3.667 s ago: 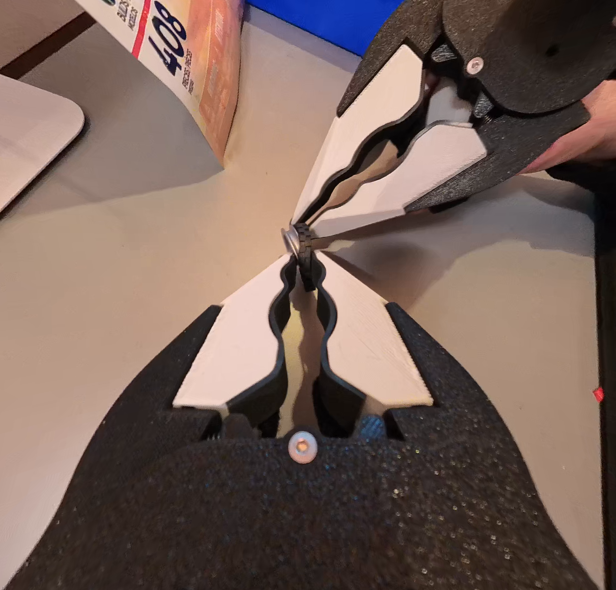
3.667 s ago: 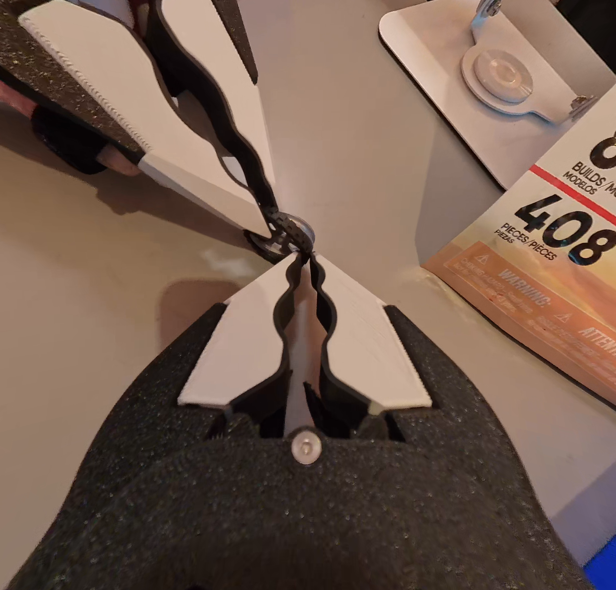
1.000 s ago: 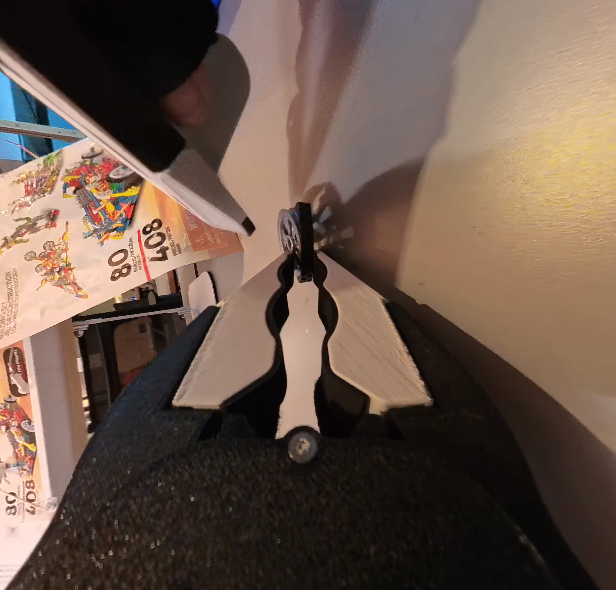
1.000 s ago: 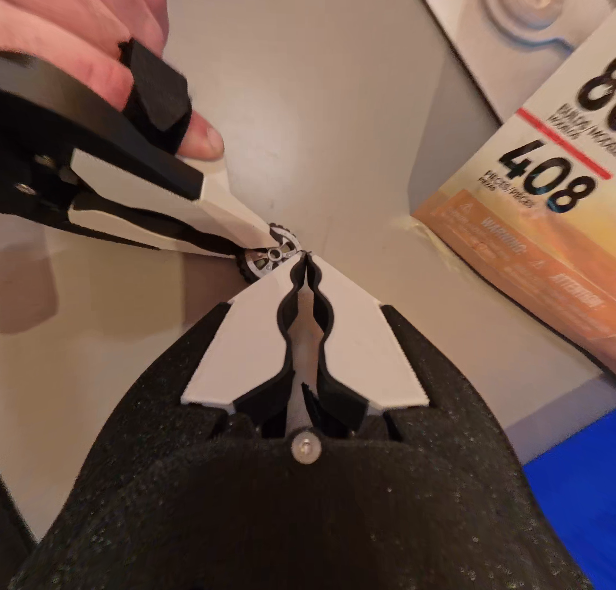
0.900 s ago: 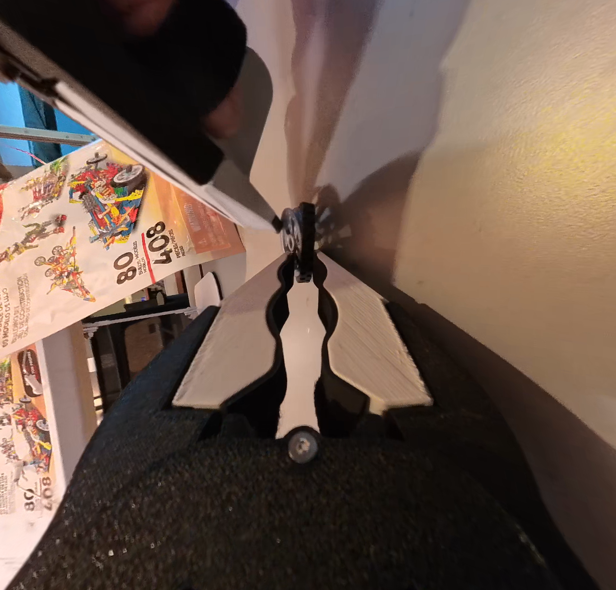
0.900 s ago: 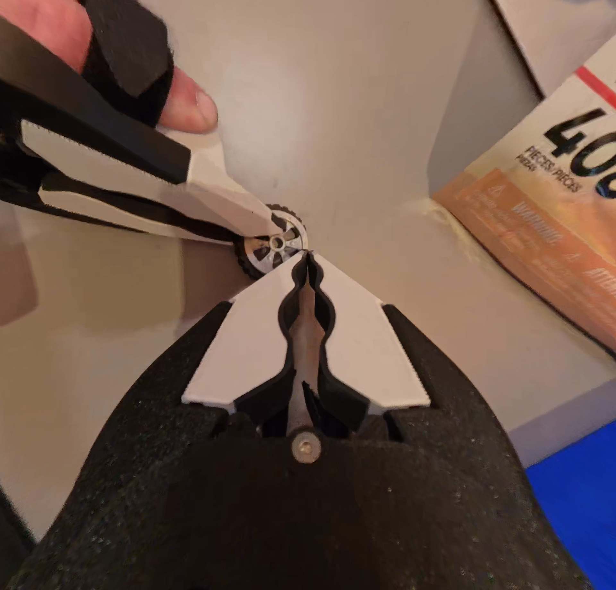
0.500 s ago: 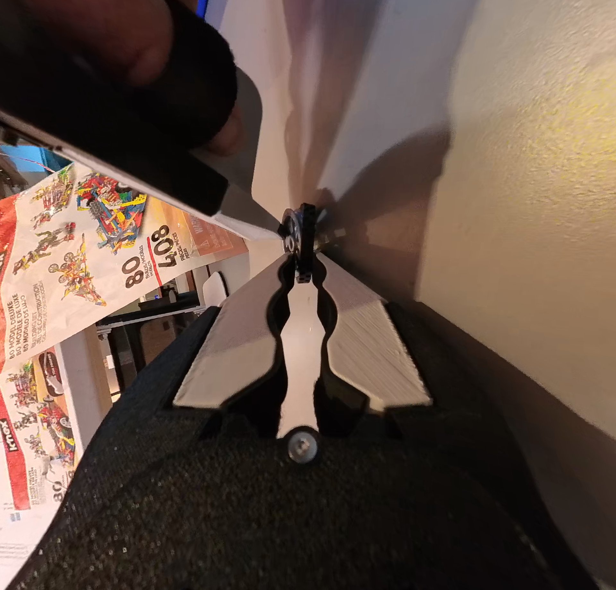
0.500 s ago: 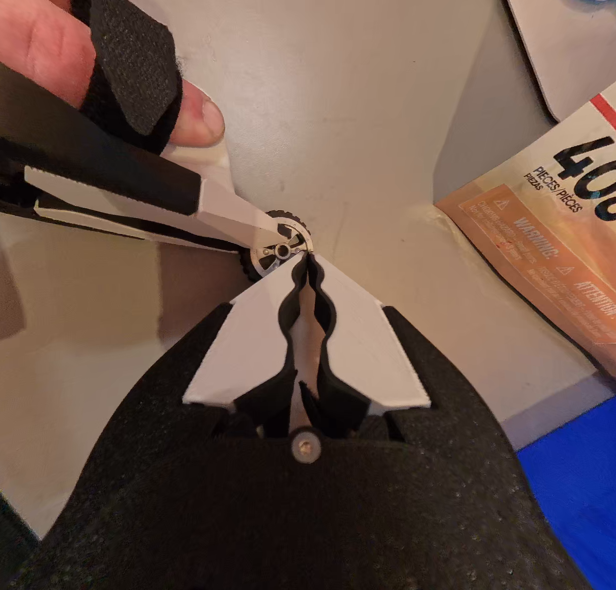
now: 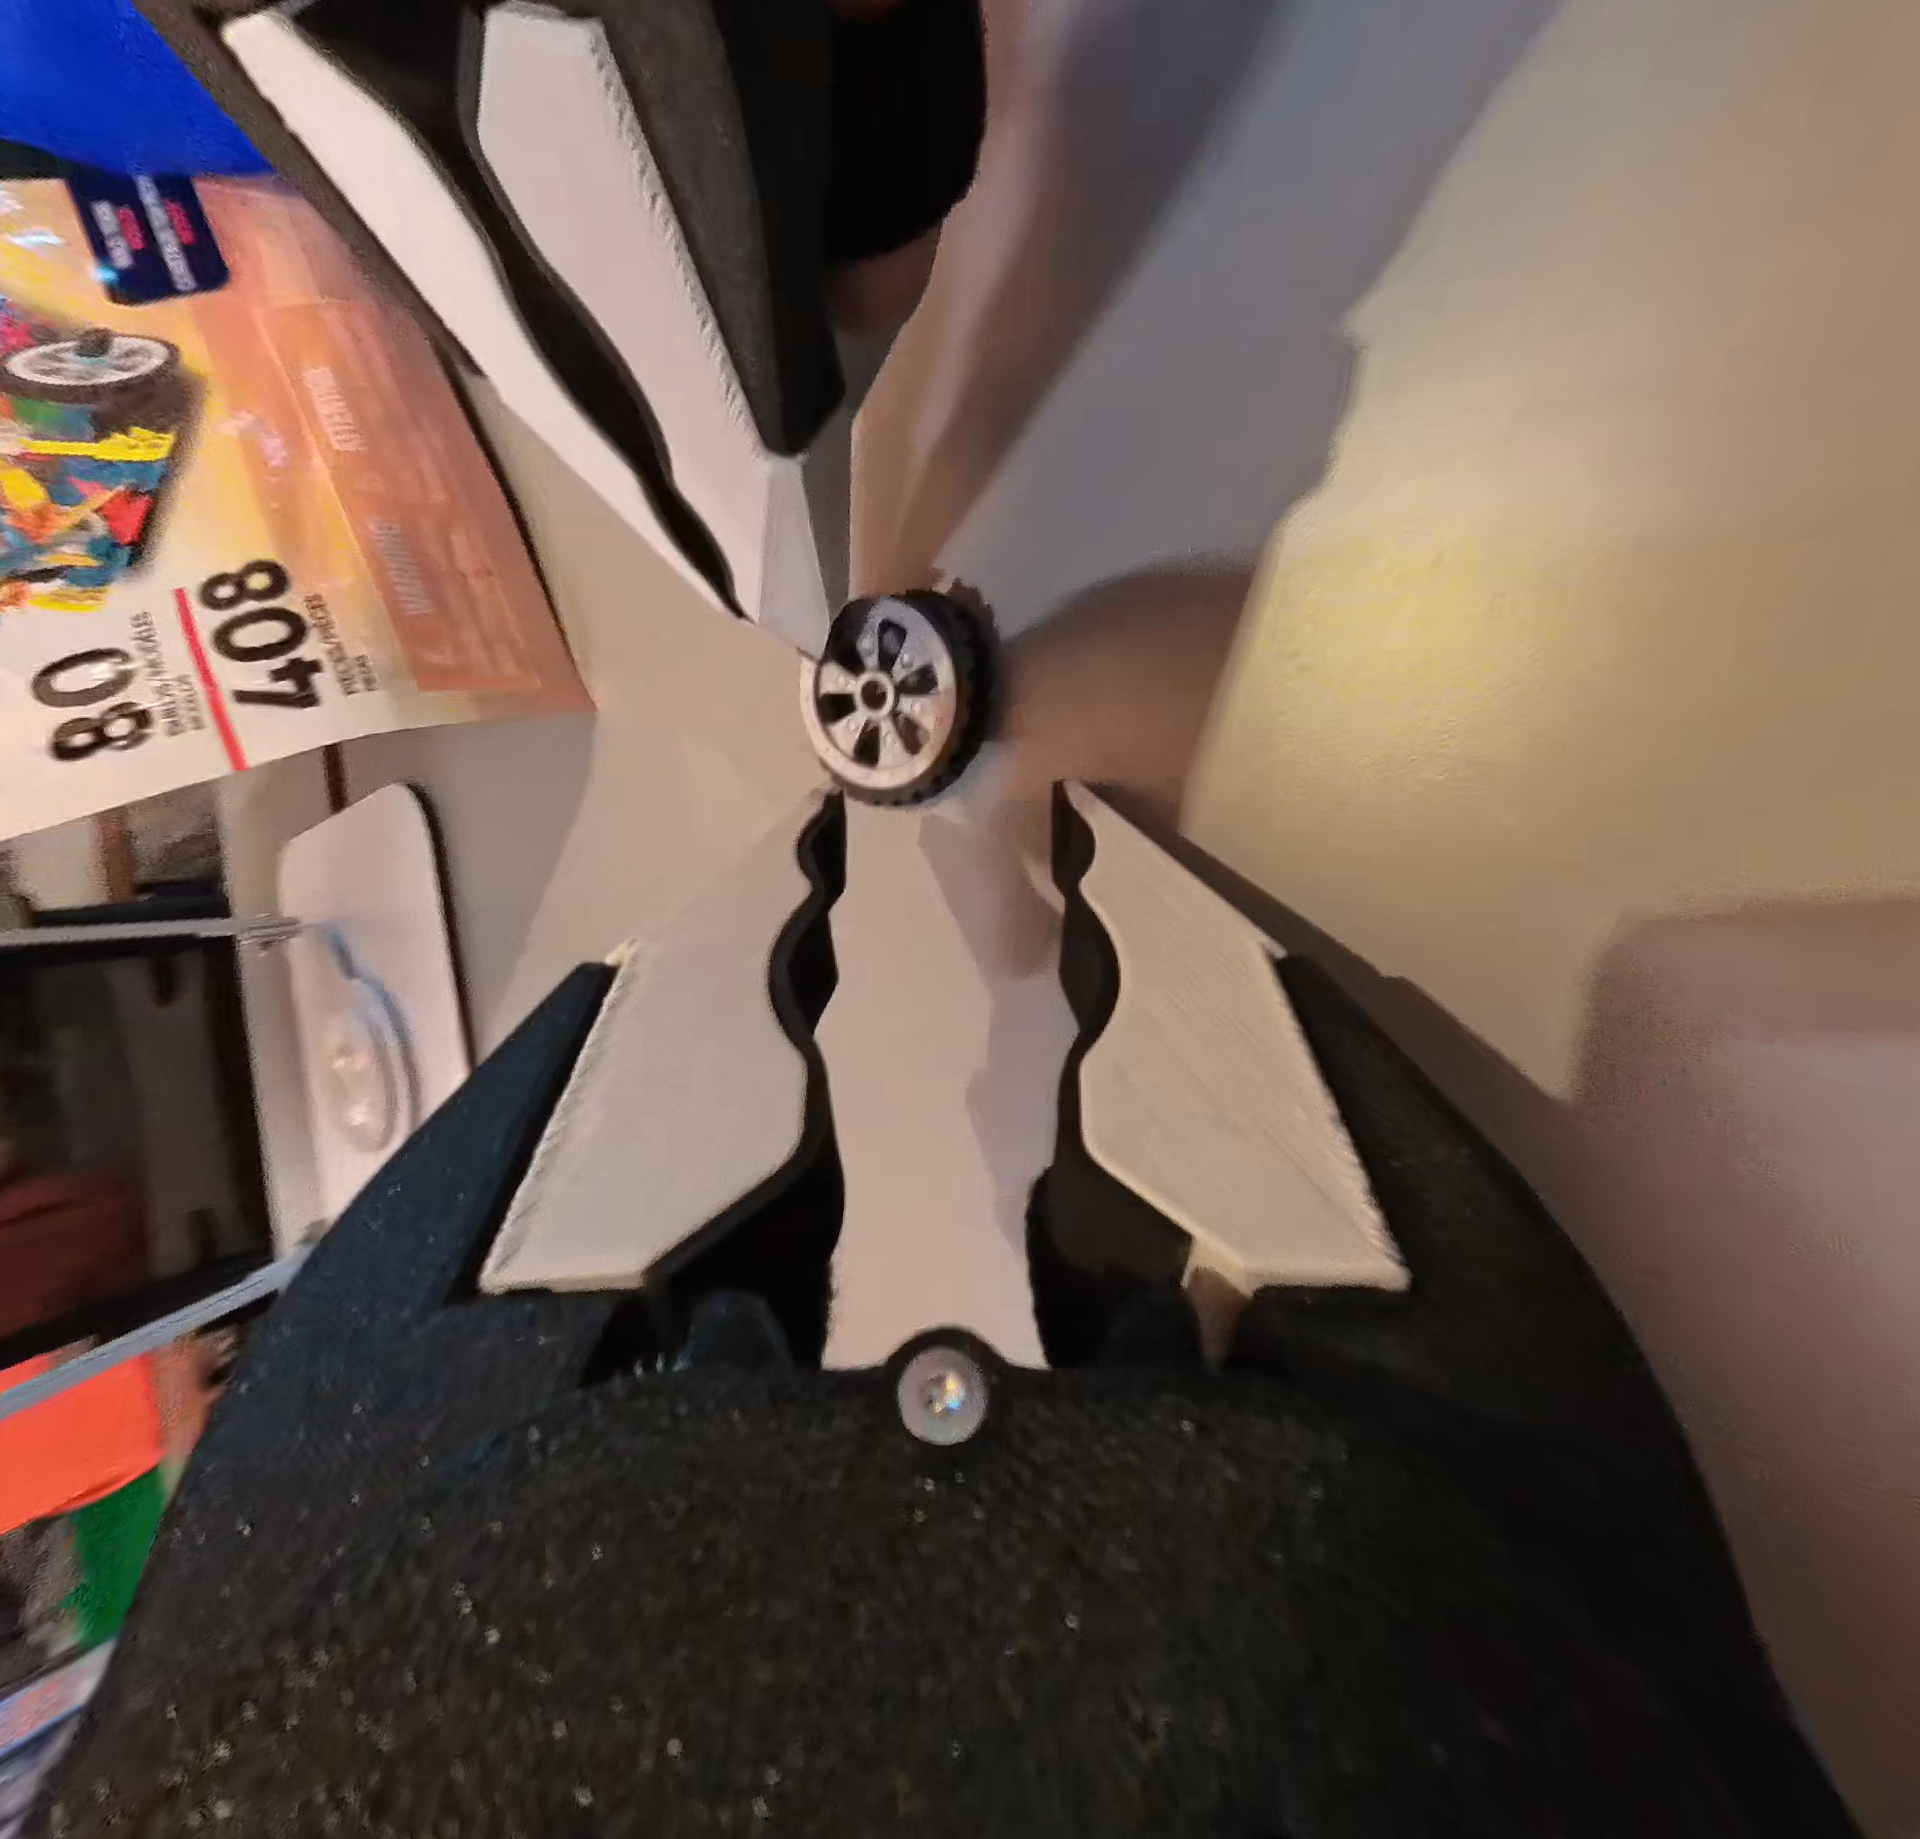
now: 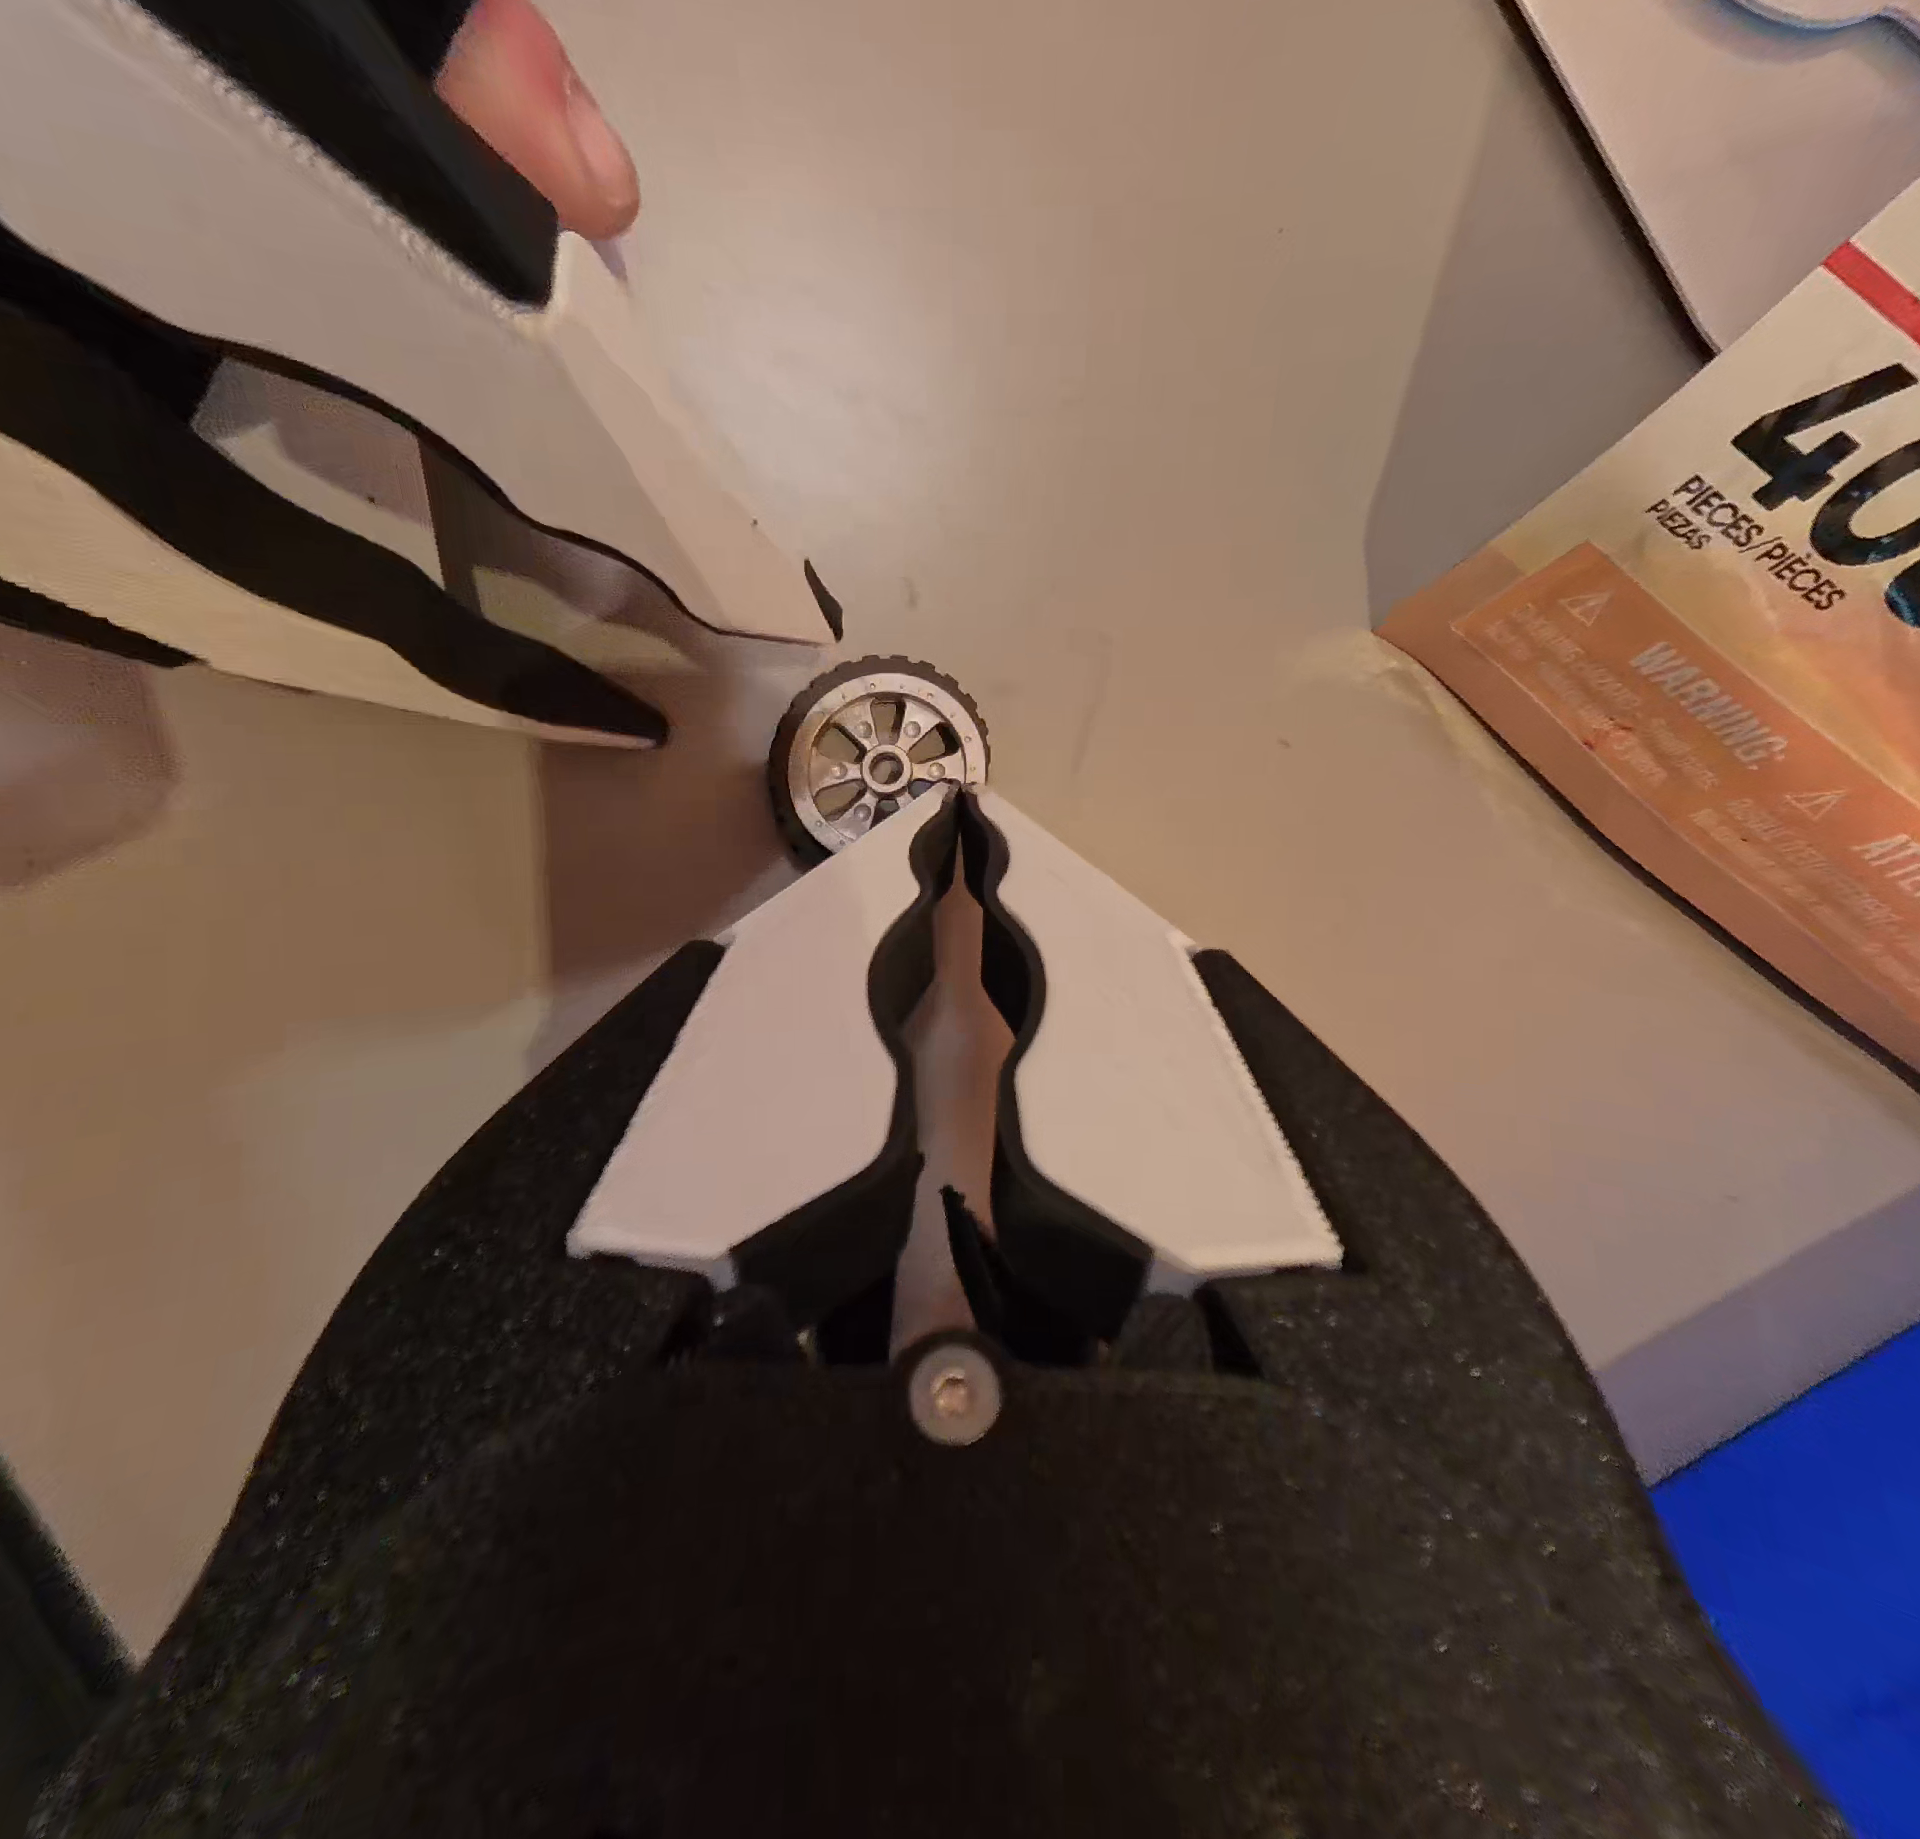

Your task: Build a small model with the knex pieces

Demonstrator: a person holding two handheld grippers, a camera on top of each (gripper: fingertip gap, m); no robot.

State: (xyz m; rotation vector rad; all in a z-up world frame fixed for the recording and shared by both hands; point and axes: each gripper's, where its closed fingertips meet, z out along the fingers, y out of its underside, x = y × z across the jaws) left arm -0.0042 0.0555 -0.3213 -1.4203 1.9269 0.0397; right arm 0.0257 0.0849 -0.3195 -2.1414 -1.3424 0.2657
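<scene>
The left gripper [image 9: 940, 802] stood with its ridged white fingers spread apart, empty, just short of a small toy wheel [image 10: 881, 769] with a knobbly black tyre and silver spoked hub. The right gripper [image 10: 954, 797] was pinched together on that wheel's rim above the smooth beige table [image 10: 1091, 335], near a glossy printed cardboard box [image 10: 1714, 709].

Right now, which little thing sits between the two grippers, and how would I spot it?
On the beige table, left of the orange-printed toy box, the shut right gripper and the open left gripper point tip to tip. Between those tips is a small wheel: black ribbed tyre, silver spoked hub, round where its neighbours are flat or pointed.
</scene>
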